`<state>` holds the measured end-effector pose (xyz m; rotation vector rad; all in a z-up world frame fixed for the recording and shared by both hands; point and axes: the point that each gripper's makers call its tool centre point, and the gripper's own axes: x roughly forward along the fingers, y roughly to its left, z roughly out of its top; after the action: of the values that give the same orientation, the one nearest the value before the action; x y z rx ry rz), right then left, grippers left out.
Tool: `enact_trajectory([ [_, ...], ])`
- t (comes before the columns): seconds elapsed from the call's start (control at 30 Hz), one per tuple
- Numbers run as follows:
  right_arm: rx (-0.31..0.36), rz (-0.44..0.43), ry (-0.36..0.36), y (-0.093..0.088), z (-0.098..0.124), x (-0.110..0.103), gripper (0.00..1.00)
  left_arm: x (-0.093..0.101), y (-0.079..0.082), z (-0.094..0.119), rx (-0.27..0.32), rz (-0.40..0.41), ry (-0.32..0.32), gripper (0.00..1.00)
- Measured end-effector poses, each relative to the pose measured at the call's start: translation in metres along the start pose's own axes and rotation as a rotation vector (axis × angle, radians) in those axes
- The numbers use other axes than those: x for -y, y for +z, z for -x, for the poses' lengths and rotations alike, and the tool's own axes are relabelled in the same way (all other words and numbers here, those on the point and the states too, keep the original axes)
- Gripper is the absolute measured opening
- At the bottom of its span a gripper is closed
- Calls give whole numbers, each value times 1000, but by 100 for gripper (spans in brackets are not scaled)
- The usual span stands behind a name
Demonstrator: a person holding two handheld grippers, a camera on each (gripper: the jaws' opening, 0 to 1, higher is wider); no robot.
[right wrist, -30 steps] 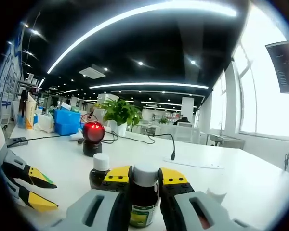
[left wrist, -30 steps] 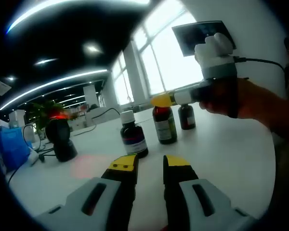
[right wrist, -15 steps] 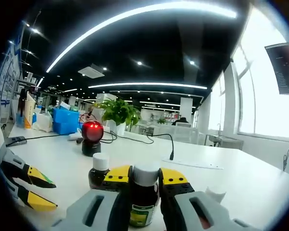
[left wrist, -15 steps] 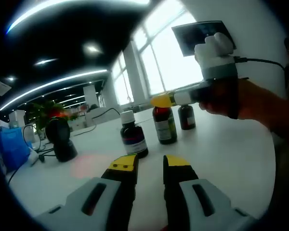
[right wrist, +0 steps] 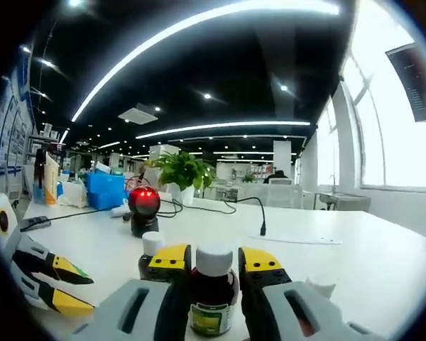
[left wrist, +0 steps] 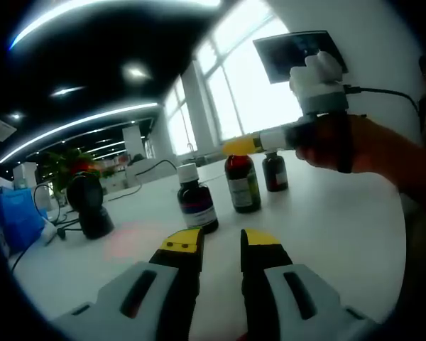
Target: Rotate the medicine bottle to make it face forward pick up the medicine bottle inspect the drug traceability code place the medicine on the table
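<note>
Right gripper (right wrist: 214,259) clamps a green-labelled bottle (right wrist: 213,291); left gripper (left wrist: 219,243) hovers with jaws slightly parted, holding nothing. White table (left wrist: 326,220) in a strip-lit office carries a scanner (right wrist: 143,207) farther off.

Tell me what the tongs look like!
The left tongs and right tongs each have two grey arms with dark slots, ending in yellow tips with black inner faces. In the left gripper view, the right one has a white top and a black cable.

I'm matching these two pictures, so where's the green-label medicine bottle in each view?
Left gripper view: green-label medicine bottle right of centre, under the right tool's yellow tips.
Right gripper view: bottom centre, between that tool's jaws.
Shared landmark: the red-lit scanner.
</note>
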<state>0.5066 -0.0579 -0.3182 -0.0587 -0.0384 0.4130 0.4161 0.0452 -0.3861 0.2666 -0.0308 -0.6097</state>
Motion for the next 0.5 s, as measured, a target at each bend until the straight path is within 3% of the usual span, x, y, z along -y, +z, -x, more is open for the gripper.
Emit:
enact_trajectory([
  [0.17,-5,-36,75,6,-1,-4,23,0,0,0,1,0,-1,14],
  [0.5,-27,-64,178,0,-6,-3,22,0,0,0,2,2,-2,14],
])
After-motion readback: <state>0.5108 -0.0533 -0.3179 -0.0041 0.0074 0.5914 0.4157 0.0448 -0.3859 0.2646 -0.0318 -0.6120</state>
